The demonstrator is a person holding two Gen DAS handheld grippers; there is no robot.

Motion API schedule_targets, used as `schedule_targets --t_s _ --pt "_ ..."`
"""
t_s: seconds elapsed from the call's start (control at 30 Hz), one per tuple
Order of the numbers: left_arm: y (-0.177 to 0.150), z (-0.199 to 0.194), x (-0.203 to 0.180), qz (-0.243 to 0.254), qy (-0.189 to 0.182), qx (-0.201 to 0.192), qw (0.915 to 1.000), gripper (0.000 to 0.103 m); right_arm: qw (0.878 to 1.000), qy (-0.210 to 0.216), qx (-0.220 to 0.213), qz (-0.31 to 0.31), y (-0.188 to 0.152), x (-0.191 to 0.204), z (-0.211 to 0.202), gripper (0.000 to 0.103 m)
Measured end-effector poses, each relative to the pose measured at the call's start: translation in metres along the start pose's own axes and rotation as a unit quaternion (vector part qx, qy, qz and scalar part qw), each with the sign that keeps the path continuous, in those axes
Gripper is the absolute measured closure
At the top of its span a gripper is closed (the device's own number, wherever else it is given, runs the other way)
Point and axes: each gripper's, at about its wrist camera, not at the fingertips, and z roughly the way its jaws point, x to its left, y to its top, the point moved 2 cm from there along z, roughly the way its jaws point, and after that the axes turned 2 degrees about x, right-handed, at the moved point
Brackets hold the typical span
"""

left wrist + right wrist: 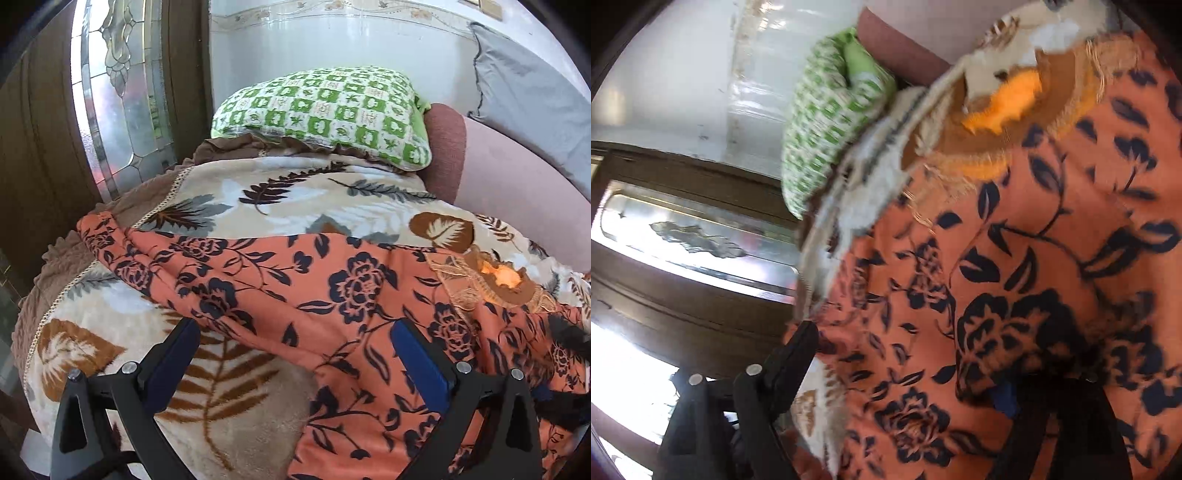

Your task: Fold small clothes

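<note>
- An orange garment with a dark floral print lies spread across a bed, on a cream blanket patterned with brown and grey leaves. Its embroidered neckline sits toward the right in the left wrist view.
- The left tongs hang over the garment's near edge, fingers apart and holding nothing.
- The right tongs are also apart. Cloth lies between the fingers but does not look pinched.
- Risk: the loose, wrinkled fabric could bunch or slide on the plush blanket, giving a crooked fold.
- Risk: either tongs could catch the blanket along with the garment.
- The left wrist view is sharp and shows the garment's outline, a green checked pillow and a grey cushion beyond.
- The right wrist view is tilted and blurred, but shows the neckline embroidery close up.
</note>
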Motion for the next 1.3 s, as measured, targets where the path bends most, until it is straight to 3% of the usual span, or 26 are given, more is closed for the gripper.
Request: schedule_targets --t_s 0.17,0.3,0.57,0.7,0.8,0.87,0.93,1.0,1.13,1.23,1.3 --pt "-0.005 -0.007 -0.029 0.032 -0.032 -0.001 0.999 0.0 0.995 0.083 -0.058 0.008 0.0 0.006 -0.07 0.018" --pt "-0.013 -0.017 -0.059 0.069 -0.064 -0.005 0.9956 0.0 0.985 0.116 -0.119 0.046 0.0 -0.003 -0.124 0.018" --pt "-0.047 -0.035 -0.146 0.178 -0.105 -0.022 0.978 0.0 0.968 0.074 -0.18 0.156 0.001 -0.062 -0.165 0.017" --pt "-0.056 -0.022 -0.177 0.223 -0.07 -0.025 0.972 0.0 0.959 0.066 -0.196 0.196 0.01 -0.093 -0.177 0.017" --pt "-0.06 -0.001 -0.182 0.251 0.009 -0.026 0.9676 0.0 0.945 0.072 -0.226 0.226 0.021 -0.114 -0.189 0.017" --pt "-0.055 0.018 -0.168 0.242 0.072 -0.014 0.9676 0.0 0.935 0.077 -0.243 0.247 0.03 -0.127 -0.198 0.017" --pt "-0.047 0.033 -0.148 0.21 0.093 0.016 0.9731 0.0 0.931 0.059 -0.251 0.258 0.037 -0.137 -0.2 0.017" --pt "-0.036 0.048 -0.122 0.162 0.111 0.049 0.9793 0.0 0.932 0.012 -0.244 0.268 0.043 -0.146 -0.194 0.017" --pt "-0.022 0.052 -0.093 0.105 0.113 0.063 0.986 0.0 0.935 -0.012 -0.222 0.277 0.048 -0.149 -0.183 0.017" --pt "-0.015 0.04 -0.087 0.088 0.105 0.047 0.9894 0.0 0.954 0.007 -0.197 0.225 0.054 -0.121 -0.168 0.017" --pt "-0.014 0.033 -0.084 0.091 0.113 0.035 0.9888 0.0 0.968 0.013 -0.158 0.196 0.056 -0.102 -0.142 0.017"
